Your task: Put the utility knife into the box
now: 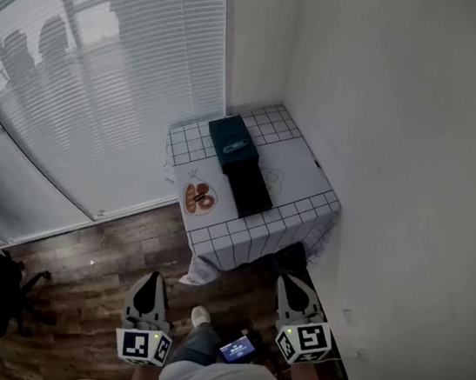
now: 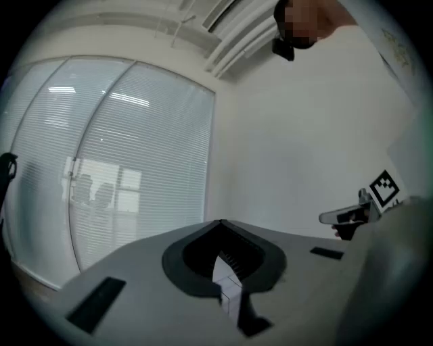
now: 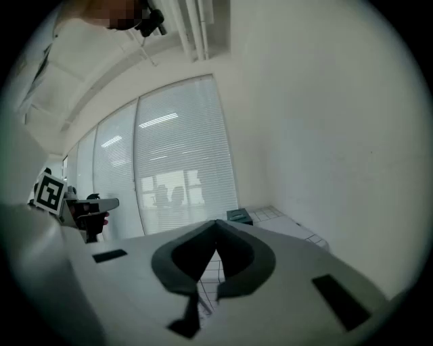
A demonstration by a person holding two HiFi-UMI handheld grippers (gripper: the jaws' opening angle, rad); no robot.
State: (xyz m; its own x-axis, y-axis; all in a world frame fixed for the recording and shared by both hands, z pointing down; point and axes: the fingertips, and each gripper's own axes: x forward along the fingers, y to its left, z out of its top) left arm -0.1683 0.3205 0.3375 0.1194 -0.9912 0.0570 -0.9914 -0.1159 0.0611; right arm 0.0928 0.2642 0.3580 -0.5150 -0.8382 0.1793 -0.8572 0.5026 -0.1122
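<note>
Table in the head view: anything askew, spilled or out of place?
Nothing spilled or damaged. Only the tablecloth looks uneven: its near left corner hangs low and bunches toward the floor. The box sits square on it.

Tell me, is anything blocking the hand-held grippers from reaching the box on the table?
Nothing visible does: only wooden floor separates the left hand-held gripper and right hand-held gripper from the table holding the box. I cannot spot the knife.
</note>
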